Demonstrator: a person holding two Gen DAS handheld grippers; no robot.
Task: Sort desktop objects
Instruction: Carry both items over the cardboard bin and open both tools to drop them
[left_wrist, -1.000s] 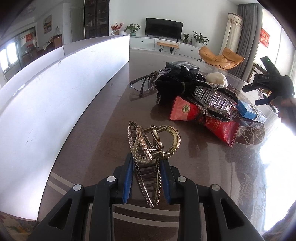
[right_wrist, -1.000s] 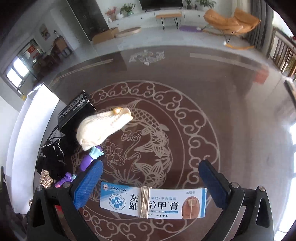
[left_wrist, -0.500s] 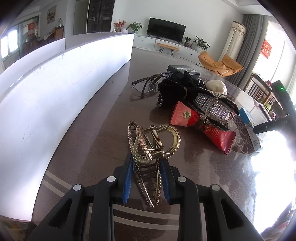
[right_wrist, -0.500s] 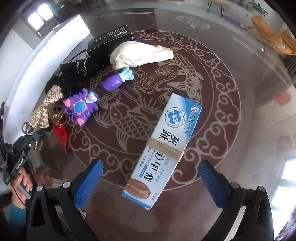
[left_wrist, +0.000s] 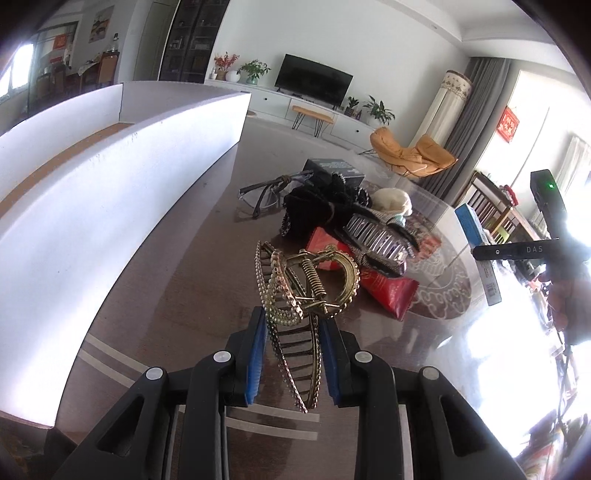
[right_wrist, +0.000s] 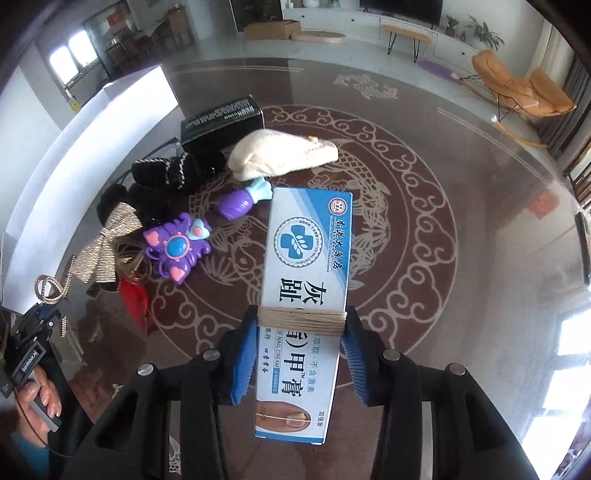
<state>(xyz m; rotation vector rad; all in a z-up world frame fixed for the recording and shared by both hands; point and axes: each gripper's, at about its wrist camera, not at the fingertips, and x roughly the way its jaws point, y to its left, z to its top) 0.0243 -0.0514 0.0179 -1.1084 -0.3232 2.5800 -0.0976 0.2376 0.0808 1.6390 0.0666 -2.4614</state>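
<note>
My left gripper (left_wrist: 291, 325) is shut on a gold rhinestone hair claw (left_wrist: 299, 284) and holds it above the dark table. My right gripper (right_wrist: 301, 328) is shut on a blue and white nail cream box (right_wrist: 306, 280) at its twine band, lifted off the table; the box also shows at the right of the left wrist view (left_wrist: 476, 247). The remaining pile lies on the table: a red pouch (left_wrist: 373, 280), a silver hair claw (left_wrist: 376, 236), black fabric (left_wrist: 314, 206), a cream cloth (right_wrist: 280, 155), a purple toy (right_wrist: 177, 247), a black box (right_wrist: 221, 118).
A long white bin (left_wrist: 110, 199) runs along the left of the table. Glasses (left_wrist: 258, 199) lie beyond the pile. A gold bow (right_wrist: 103, 243) and a small purple bottle toy (right_wrist: 240, 203) sit by the pile. The table (right_wrist: 443, 258) has a round fish pattern.
My right gripper has closed on the nail cream box and lifted it, with the box now lengthwise between the fingers. My left gripper still holds the gold claw, raised slightly.
</note>
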